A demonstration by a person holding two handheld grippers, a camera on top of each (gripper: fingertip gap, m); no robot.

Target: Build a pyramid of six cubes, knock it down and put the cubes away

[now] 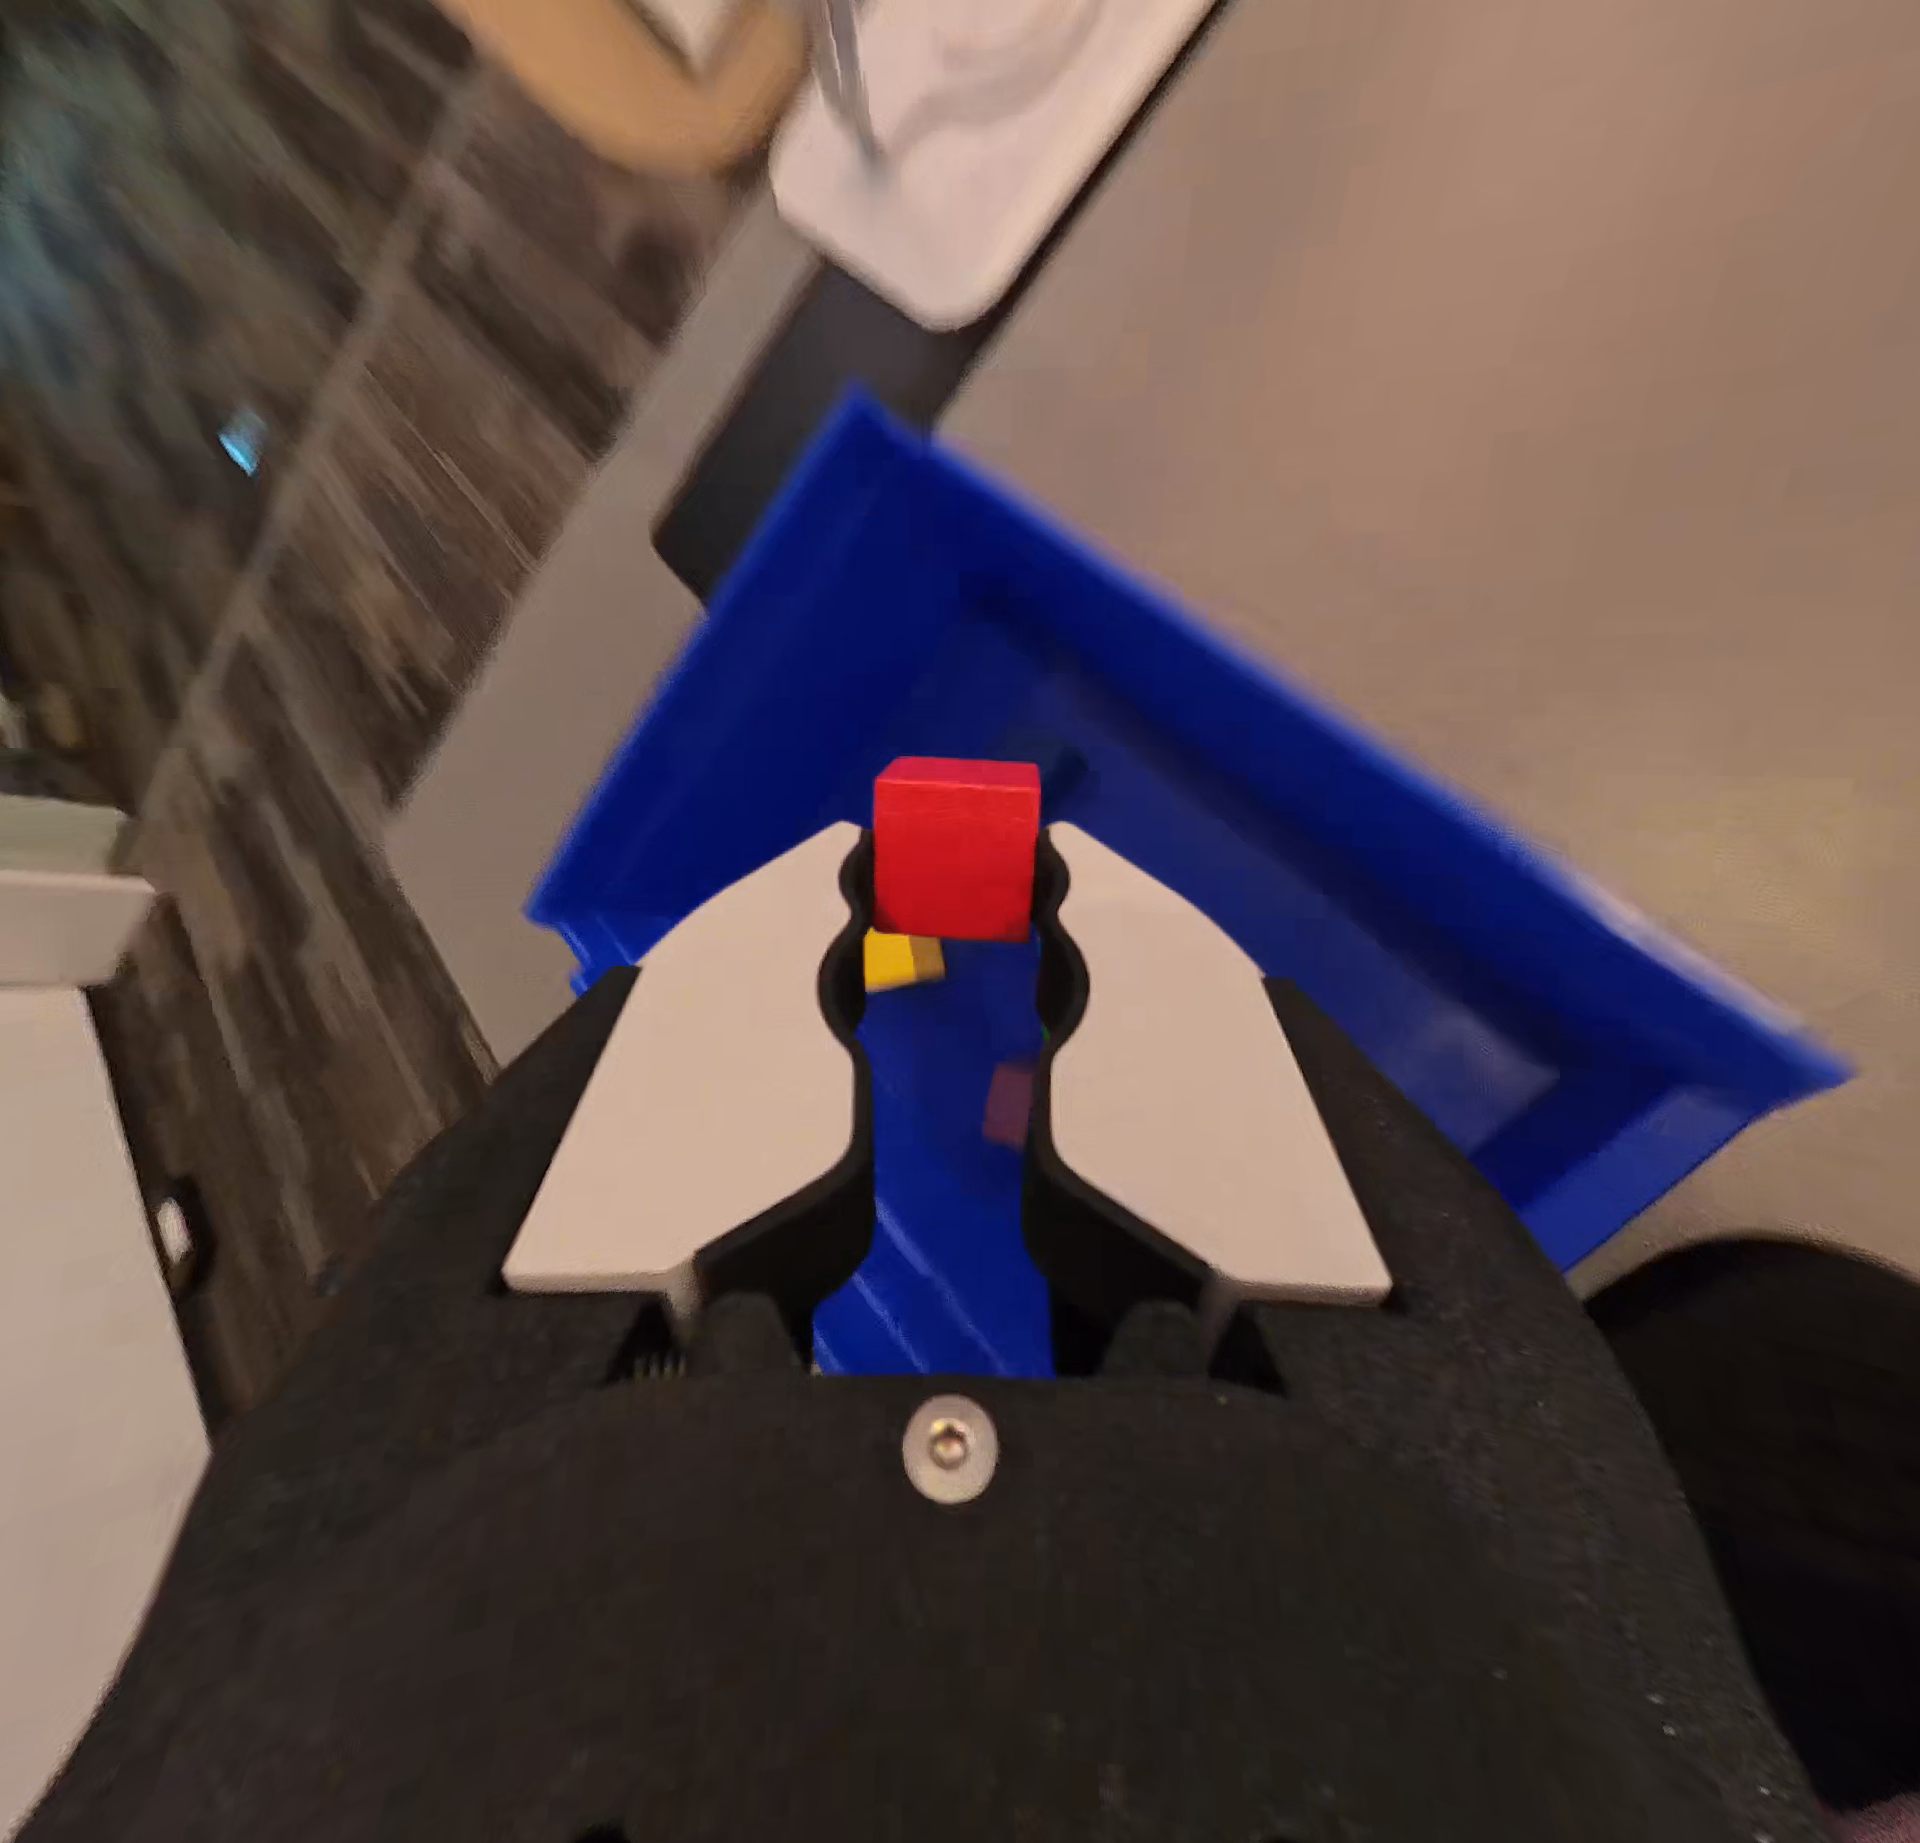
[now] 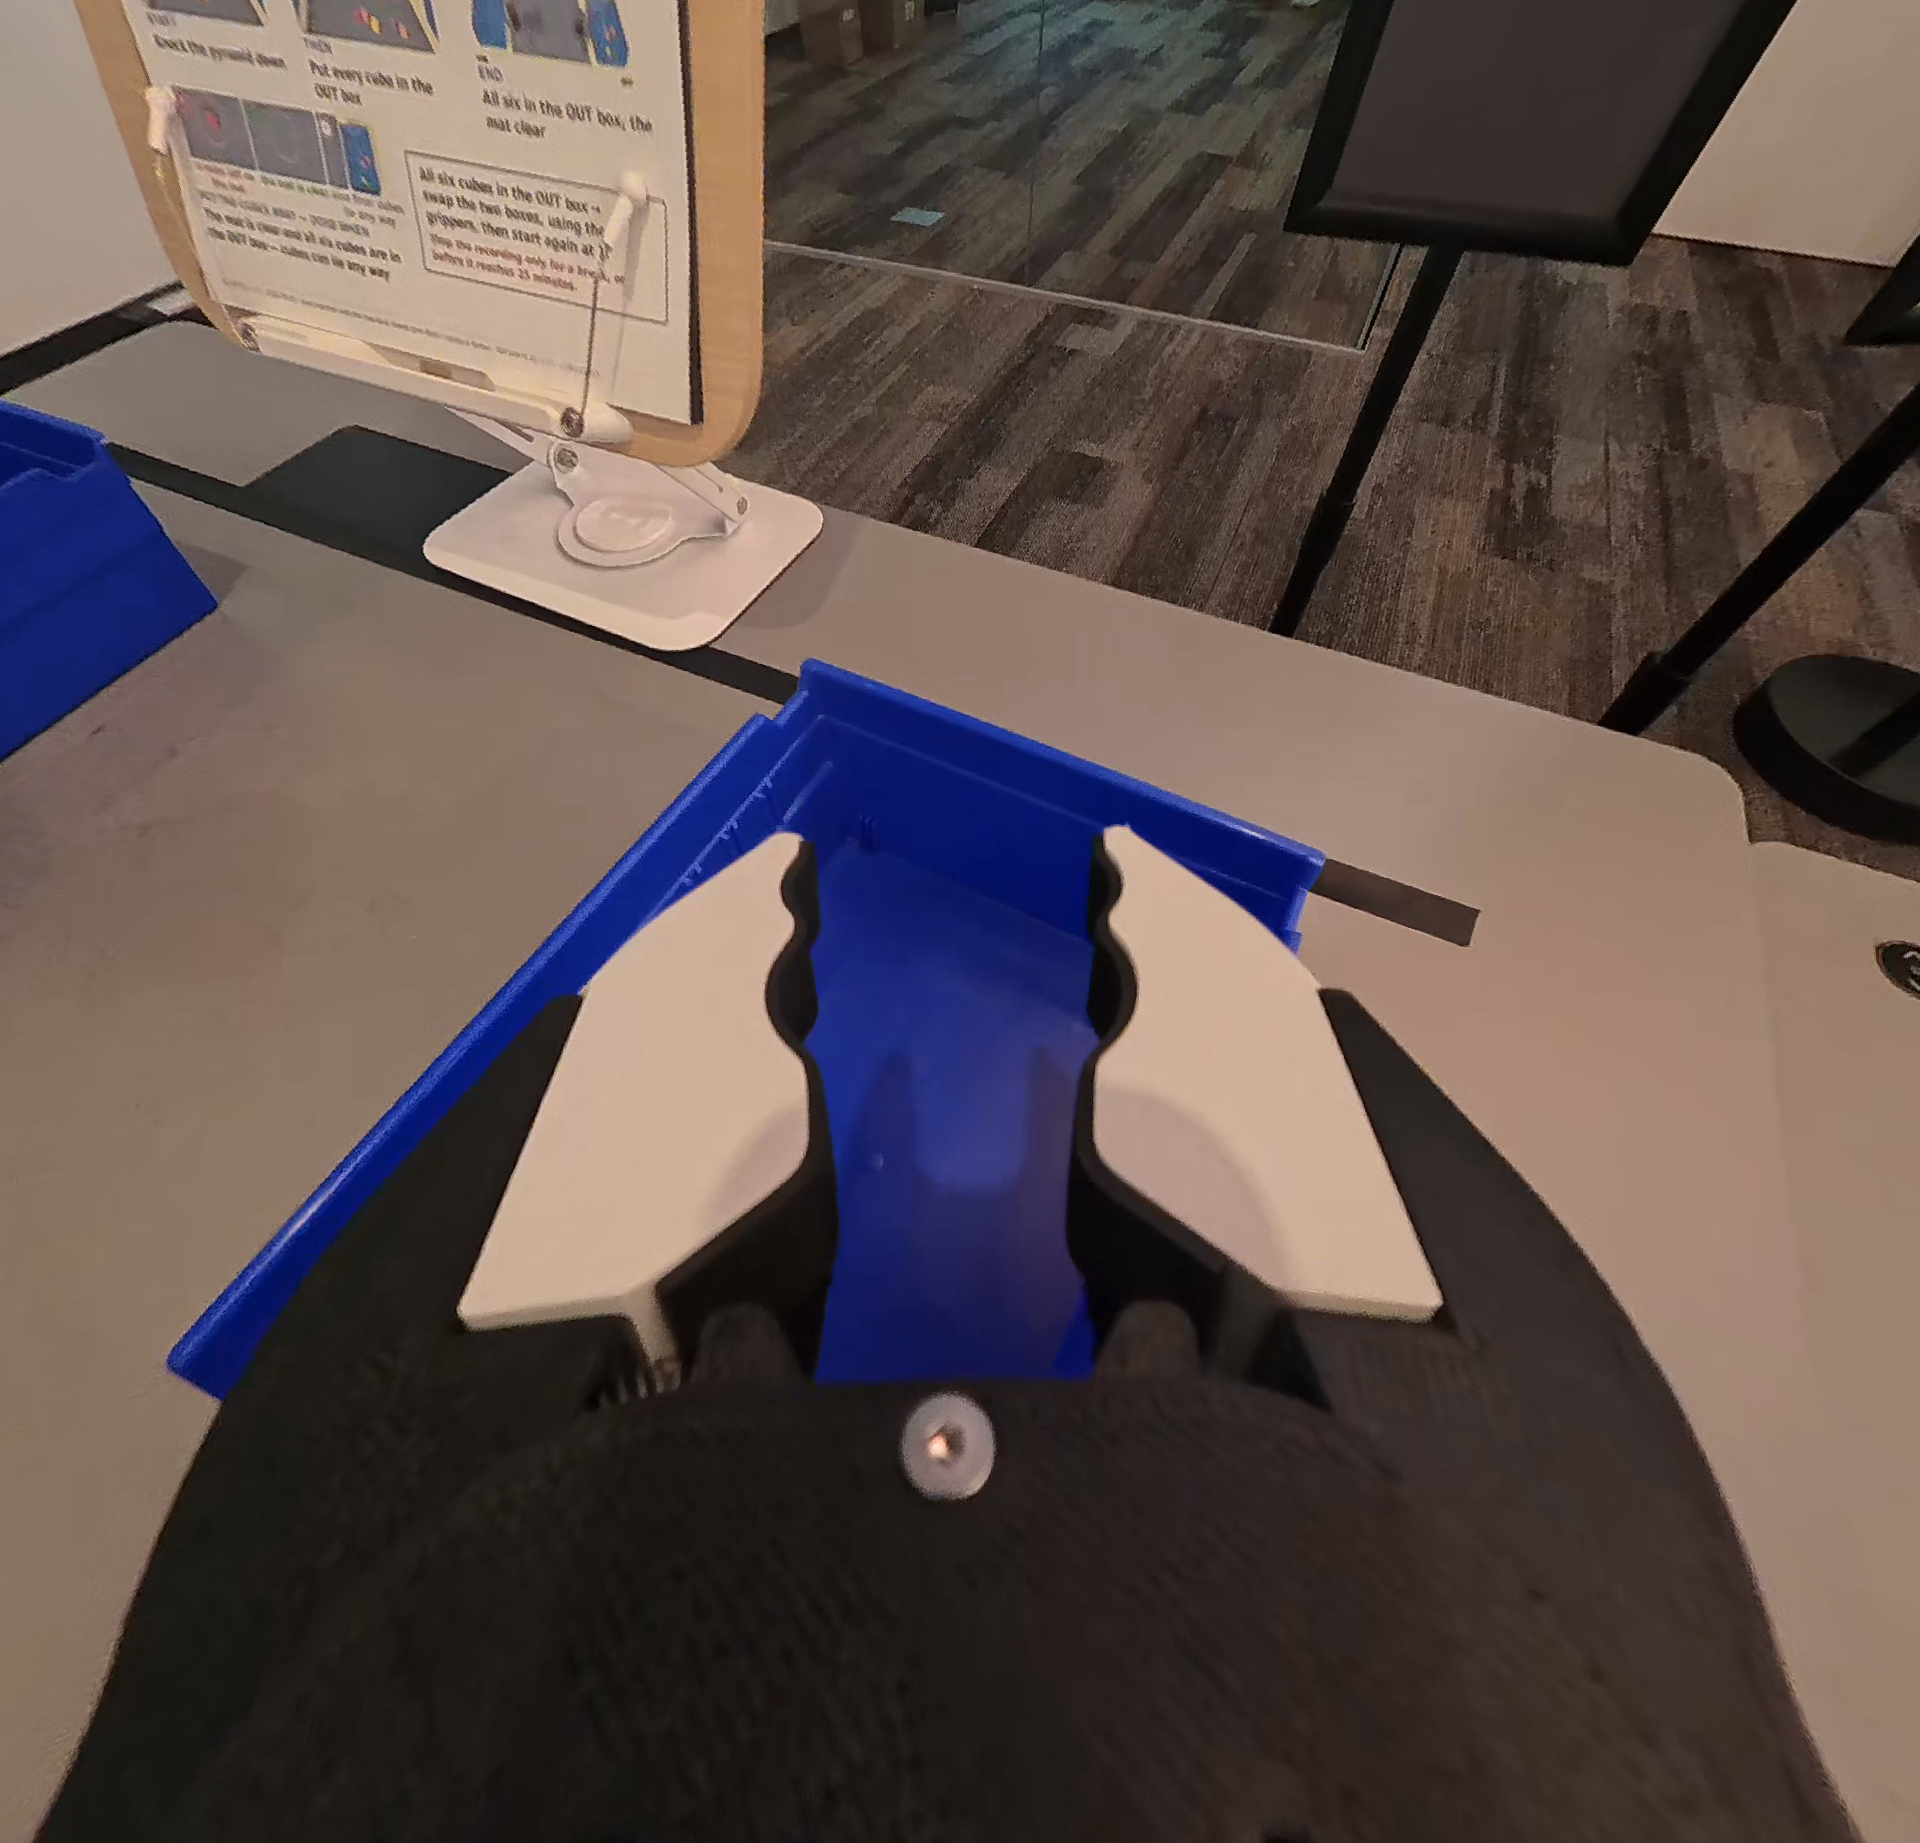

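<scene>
Left gripper (image 1: 954, 863) clamps a red cube (image 1: 956, 848) between its fingertips, poised over a blue bin (image 1: 1195, 671) that sits on the grey bench (image 1: 1507, 287). Seen from the left wrist, the tool is rolled hard to one side, so bench edge and floor run steeply across the frame, and most of the scene is smeared by motion blur. Below the red cube, inside the bin, lie a yellow cube (image 1: 902, 960) and a purple cube (image 1: 1010, 1105), both glimpsed through the gap between the fingers. A white stand base (image 1: 966, 183) sits blurred at the far edge of the bench.

Right gripper (image 2: 948, 884), in its own wrist view, is held level and pointed forward and down into a second blue bin (image 2: 1039, 765), its fingers spread apart with nothing between them. Only the bin's bare blue floor shows through the gap. Beyond it on the bench stands an instruction board (image 2: 436, 131) on a white hinged stand (image 2: 623, 536), and the corner of another blue bin (image 2: 73, 567) shows at the left edge. Dark plank flooring (image 2: 1091, 391) lies past the bench.
</scene>
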